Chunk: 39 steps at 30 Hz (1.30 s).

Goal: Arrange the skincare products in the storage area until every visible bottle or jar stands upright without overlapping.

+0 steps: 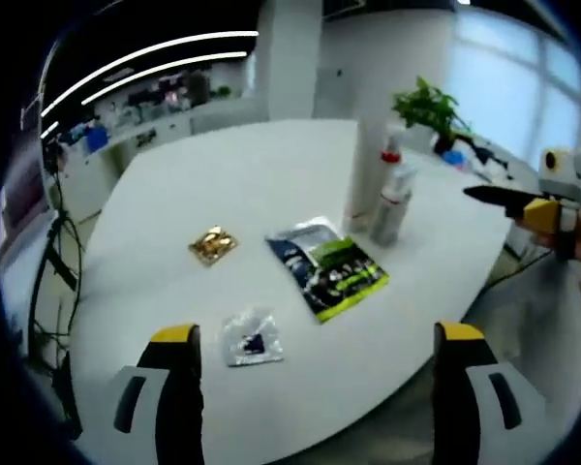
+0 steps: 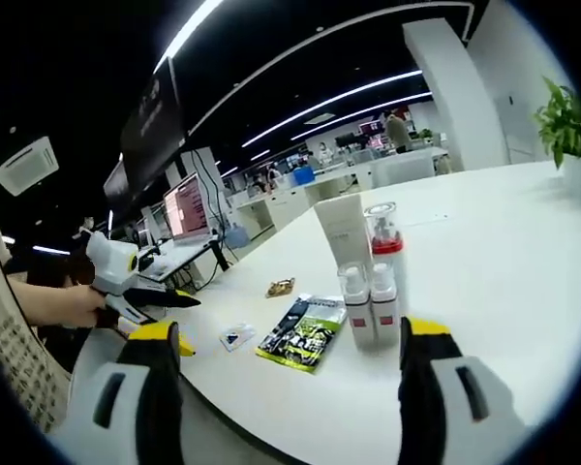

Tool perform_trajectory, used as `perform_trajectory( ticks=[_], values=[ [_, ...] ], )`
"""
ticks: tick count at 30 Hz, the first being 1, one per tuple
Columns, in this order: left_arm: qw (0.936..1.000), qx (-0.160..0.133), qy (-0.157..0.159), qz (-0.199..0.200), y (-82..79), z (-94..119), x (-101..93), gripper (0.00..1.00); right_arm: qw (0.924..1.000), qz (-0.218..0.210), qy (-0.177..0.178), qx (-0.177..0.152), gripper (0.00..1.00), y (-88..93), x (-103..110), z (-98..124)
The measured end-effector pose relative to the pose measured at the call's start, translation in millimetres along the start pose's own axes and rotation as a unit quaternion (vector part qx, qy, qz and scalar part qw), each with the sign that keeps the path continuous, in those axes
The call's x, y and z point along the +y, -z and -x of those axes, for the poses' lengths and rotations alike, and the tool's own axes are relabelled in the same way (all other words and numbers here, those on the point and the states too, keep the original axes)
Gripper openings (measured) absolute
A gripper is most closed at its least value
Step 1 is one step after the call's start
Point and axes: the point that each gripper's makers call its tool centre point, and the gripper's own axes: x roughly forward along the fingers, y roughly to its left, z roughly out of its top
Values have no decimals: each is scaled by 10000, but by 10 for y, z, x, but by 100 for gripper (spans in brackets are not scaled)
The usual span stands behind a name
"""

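The white bench [image 1: 232, 184] was the largest thing, its broad rounded top carrying everything else. Near its far side in the left gripper view stood a cluster of skincare bottles [image 1: 392, 199], all upright and close together beside a tall white tube [image 1: 360, 208]. The right gripper view showed the same cluster nearer: the white tube [image 2: 344, 232] behind, a pump bottle with a red band [image 2: 384, 237] beside it, and two small bottles [image 2: 370, 302] in front, side by side and touching or nearly so.

A dark and green packet [image 1: 326, 266] lay flat on the bench just in front of the bottles, seen also in the right gripper view [image 2: 300, 332]. Well apart from it lay a small gold packet [image 1: 213, 244] and, nearer the bench edge, a small clear sachet [image 1: 251, 337].

The left hand-held gripper [image 1: 318, 334] had its jaws spread wide, holding and touching nothing. The right hand-held gripper [image 2: 289, 329] was likewise spread wide and empty, above the bench edge. Each one also appeared at the side of the other's view, held in a hand [image 2: 63, 302].
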Motion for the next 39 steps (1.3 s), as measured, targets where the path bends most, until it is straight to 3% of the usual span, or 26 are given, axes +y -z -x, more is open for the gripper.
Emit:
perform_trajectory(
  ticks=[3, 9, 12, 20, 29, 39],
  values=[
    [9996, 165, -226, -29, 85, 80, 58, 97, 9999, -130, -16, -112, 100, -37, 2, 7],
    [9996, 99, -280, -19, 139, 226, 54, 97, 9992, -362, 94, -169, 100, -38, -77, 17],
    [9996, -10, -295, 5, 91, 228, 70, 97, 9990, -413, 112, -159, 100, -35, -87, 20],
    [9994, 95, -325, 51, 120, 183, 99, 97, 9988, -448, 124, -121, 100, -20, -92, 25],
    [9978, 582, -322, 20, 289, 1, 200, 93, 9990, -417, 99, -117, 97, -21, -84, 30],
    [9936, 1005, -507, 26, 463, -150, 439, 86, 9991, -390, 34, -166, 97, -40, -66, 28]
  ],
)
